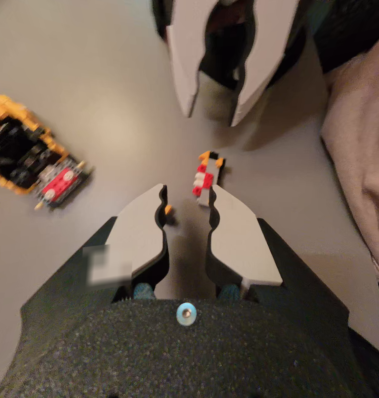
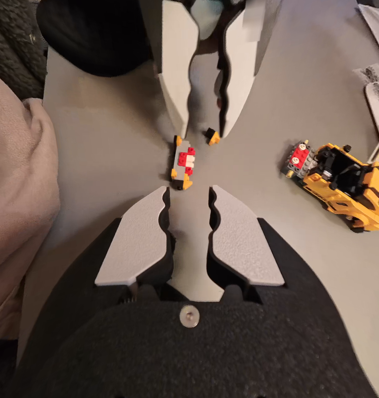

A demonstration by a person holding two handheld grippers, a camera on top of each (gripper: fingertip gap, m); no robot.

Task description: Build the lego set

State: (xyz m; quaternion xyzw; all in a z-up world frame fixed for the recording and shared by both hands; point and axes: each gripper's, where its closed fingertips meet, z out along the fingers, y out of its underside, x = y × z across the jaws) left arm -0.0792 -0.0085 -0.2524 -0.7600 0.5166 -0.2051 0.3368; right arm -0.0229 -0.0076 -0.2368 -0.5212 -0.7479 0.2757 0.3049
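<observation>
From my left wrist view, my left hand-held gripper (image 1: 188, 189) has its jaws apart with nothing between them, low over the grey counter (image 1: 102, 86). A small brick strip (image 1: 207, 177), grey with red, white and yellow pieces, lies on the counter at about one o'clock from the fingertips, its near end just beside my right finger (image 1: 233, 232). A tiny yellow and black piece (image 1: 168, 212) sits against the inner edge of my other finger, at about eleven o'clock inside the gap; I cannot tell whether it touches. The yellow and black toy truck (image 1: 27, 155), with a red block at its near end, lies well apart at nine o'clock. My right hand-held gripper (image 1: 210, 120) points in from twelve o'clock, jaws apart. A beige sleeve (image 1: 356, 161) fills the three o'clock edge.

From my right wrist view, my right hand-held gripper (image 2: 188, 189) is also spread and empty above the counter (image 2: 119, 107). The brick strip (image 2: 183, 163) lies just past the fingertips at about eleven o'clock. Beyond it, the left hand-held gripper (image 2: 202, 133) comes down from twelve o'clock with its tips at the counter, one by the far end of the strip and the other just beside the tiny piece (image 2: 212, 136). The toy truck (image 2: 339, 187) stands at two to three o'clock. White paper sheets (image 2: 376, 90) lie at the two o'clock edge, and the sleeve (image 2: 18, 172) is at nine o'clock.
</observation>
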